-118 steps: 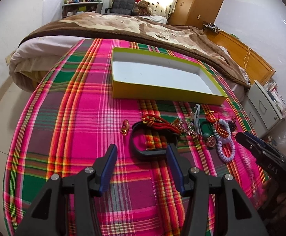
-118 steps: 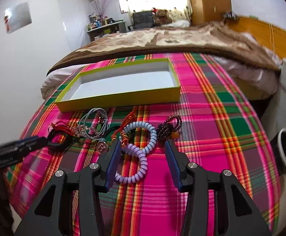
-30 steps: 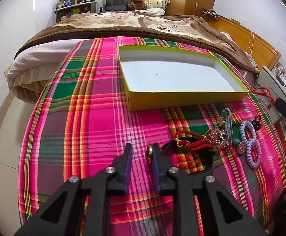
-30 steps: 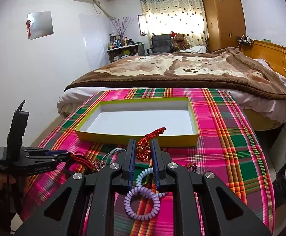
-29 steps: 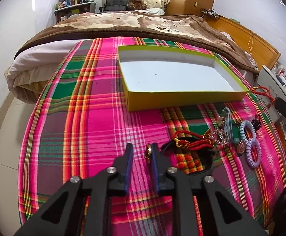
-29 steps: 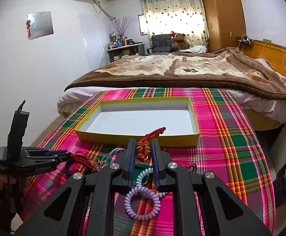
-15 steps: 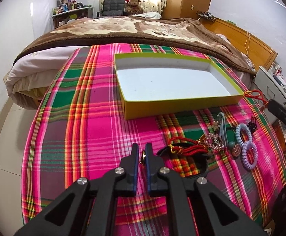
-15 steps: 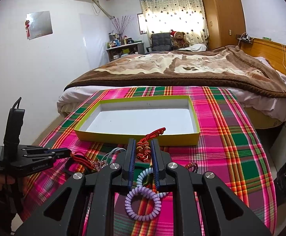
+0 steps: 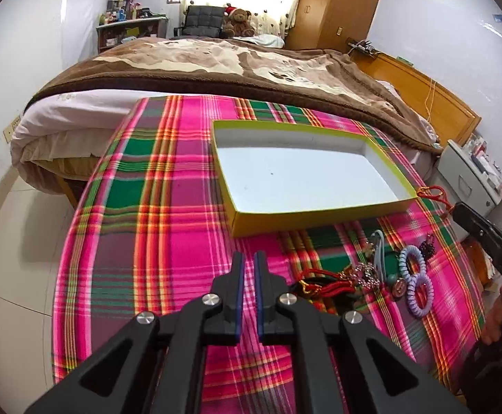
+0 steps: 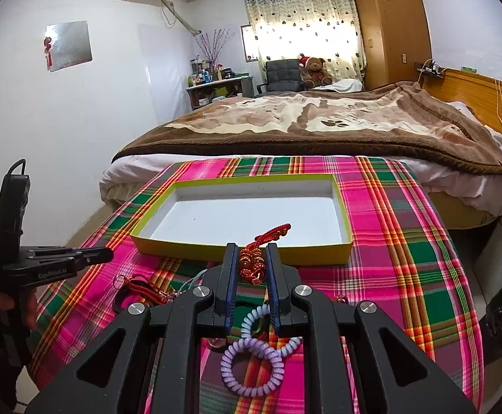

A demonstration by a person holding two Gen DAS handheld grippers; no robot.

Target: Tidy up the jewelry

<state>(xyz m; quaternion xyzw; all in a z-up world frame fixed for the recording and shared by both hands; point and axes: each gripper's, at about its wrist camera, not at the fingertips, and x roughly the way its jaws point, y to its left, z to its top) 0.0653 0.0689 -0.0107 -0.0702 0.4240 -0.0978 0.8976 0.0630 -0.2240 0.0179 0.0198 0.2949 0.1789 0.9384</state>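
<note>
Plaid cloth covered the tabletop at the foot of the bed, and on it sat the yellow-rimmed box, its white floor bare. Near its front wall lay the loose heap: a red cord bracelet draped over a dark band, a sparkly charm piece, and two coiled hair ties.

The right gripper was up off the cloth, its jaws closed on a red knotted cord with gold beads, the tail curling out toward the box. That cord looked light and limp; pinched at the beaded middle it seemed secure, though the loose end could snag on the rim.

The left gripper hung above the cloth with jaws nearly together; whether they pinched anything small I couldn't tell. The coils looked springy and easy to take by one loop; the charm piece seemed delicate and tangle-prone, better lifted by its cord.
</note>
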